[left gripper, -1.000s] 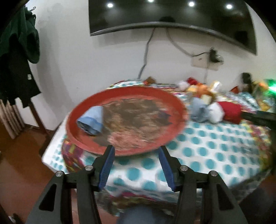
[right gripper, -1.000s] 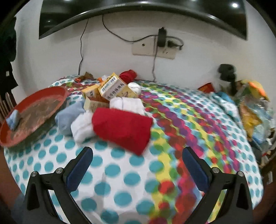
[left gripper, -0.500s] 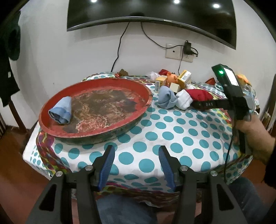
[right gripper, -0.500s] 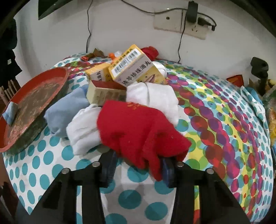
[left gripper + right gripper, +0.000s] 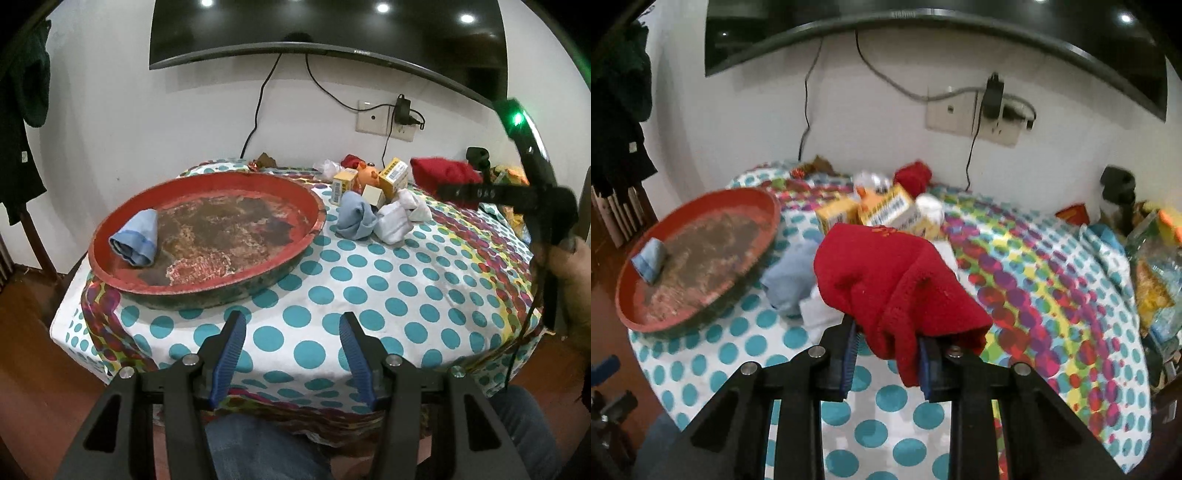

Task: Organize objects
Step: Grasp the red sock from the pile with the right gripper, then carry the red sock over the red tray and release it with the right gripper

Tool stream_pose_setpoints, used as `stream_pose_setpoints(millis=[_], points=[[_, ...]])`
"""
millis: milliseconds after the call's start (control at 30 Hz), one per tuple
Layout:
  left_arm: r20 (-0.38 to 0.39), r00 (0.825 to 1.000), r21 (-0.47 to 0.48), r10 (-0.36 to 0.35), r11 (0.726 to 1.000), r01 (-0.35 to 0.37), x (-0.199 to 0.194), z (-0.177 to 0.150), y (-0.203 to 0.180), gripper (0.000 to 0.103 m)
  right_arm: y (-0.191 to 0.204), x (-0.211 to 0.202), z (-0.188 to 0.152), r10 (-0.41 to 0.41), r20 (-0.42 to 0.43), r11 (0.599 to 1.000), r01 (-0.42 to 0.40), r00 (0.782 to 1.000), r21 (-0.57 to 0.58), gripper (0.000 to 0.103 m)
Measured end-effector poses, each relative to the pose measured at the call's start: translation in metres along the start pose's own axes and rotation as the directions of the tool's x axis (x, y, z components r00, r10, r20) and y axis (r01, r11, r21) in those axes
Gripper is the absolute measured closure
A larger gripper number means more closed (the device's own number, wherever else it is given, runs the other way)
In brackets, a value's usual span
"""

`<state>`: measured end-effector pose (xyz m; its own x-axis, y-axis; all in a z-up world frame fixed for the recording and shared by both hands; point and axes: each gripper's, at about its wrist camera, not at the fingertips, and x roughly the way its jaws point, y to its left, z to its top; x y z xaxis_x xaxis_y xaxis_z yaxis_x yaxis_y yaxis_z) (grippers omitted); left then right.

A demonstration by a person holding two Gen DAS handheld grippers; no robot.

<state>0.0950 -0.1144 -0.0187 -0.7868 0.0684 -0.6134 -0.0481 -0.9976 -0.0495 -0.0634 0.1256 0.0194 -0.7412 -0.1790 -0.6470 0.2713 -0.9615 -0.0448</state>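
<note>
Right gripper [image 5: 886, 354] clenches a red sock [image 5: 897, 280], its blue pads pinching the fabric, lifted clear above the polka-dot tablecloth [image 5: 886, 402]. Left gripper [image 5: 291, 354] hovers over the tablecloth's near edge, jaws parted with nothing between them. Toward the left edge sits a round red tray [image 5: 314, 210] with a folded blue sock [image 5: 136, 236] near its left rim. Just right of the tray lie a pale blue sock [image 5: 354, 221], a white sock [image 5: 395, 221] and small yellow boxes [image 5: 395, 177]
</note>
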Motion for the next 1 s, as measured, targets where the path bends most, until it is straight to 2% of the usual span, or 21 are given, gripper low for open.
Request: stream_pose_setpoints(millis=[300, 500, 667, 800, 1000], points=[[0.027, 0.998, -0.001, 0.052, 0.999, -0.052, -0.009, 0.001, 0.002, 0.049, 0.011, -0.044, 0.039, -0.028, 0.087, 0.999, 0.027, 0.996, 0.018, 0.078], [0.045, 0.996, -0.037, 0.083, 0.996, -0.081, -0.014, 0.004, 0.012, 0.049, 0.036, -0.058, 0.072, -0.003, 0.126, 1.0, 0.002, 0.992, 0.015, 0.078], [0.077, 0.99, -0.074, 0.115, 0.991, -0.109, -0.021, 0.007, 0.022, 0.049, 0.076, -0.053, 0.095, 0.032, 0.137, 0.999, -0.028, 0.99, -0.032, 0.078], [0.1, 0.985, -0.111, 0.14, 0.985, -0.129, -0.026, 0.011, 0.035, 0.049, 0.11, -0.034, 0.108, 0.06, 0.122, 0.997, -0.053, 0.991, -0.061, 0.078], [0.079, 0.977, -0.147, 0.199, 0.971, -0.186, -0.021, 0.014, 0.054, 0.049, 0.158, -0.001, 0.117, 0.089, 0.09, 0.991, -0.078, 0.992, -0.112, 0.078]])
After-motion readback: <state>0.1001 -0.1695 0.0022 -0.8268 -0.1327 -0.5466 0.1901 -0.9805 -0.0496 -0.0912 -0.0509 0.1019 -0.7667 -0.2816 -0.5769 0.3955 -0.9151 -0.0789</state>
